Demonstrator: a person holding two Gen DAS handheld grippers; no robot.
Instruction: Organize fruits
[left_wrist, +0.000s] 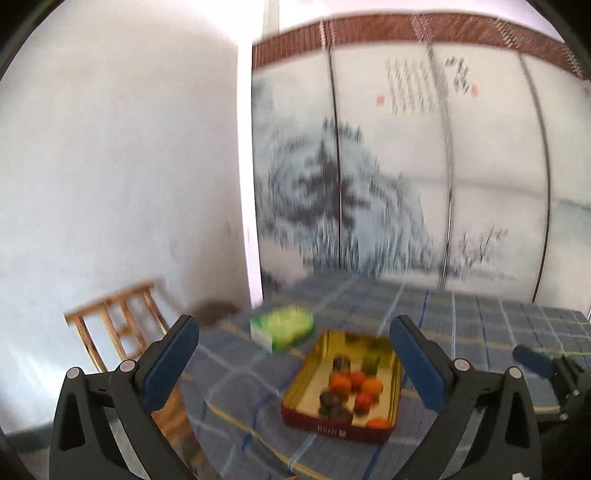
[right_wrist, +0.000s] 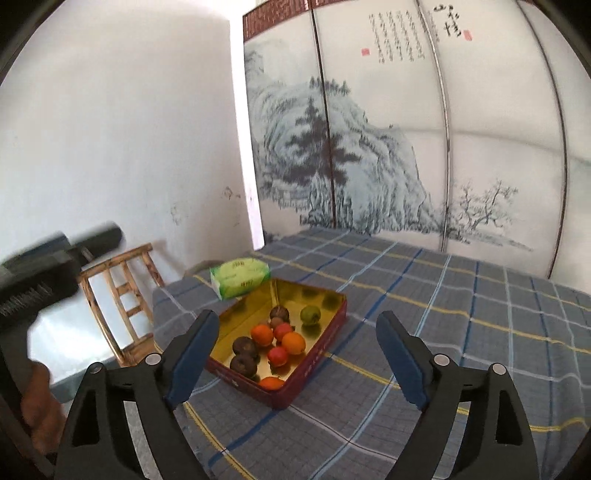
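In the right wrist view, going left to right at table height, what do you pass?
Left gripper → wooden chair → green tissue pack → tin of fruit → bare checked tablecloth.

from my feed i see a grey checked cloth (right_wrist: 424, 332) with blue, white and yellow lines covering the desk. a green tissue pack (right_wrist: 240, 277) lies near its far left corner, sharp in the right wrist view and smeared in the left one (left_wrist: 282, 326). off the left edge stands a wooden chair (right_wrist: 122, 295), its slatted back against the white wall (right_wrist: 129, 129). behind the desk runs a folding screen (right_wrist: 369, 147) painted with an ink landscape of mountain and pines, columns of calligraphy and red seals near its top, and a brown lattice band (left_wrist: 406, 27) along the upper edge.
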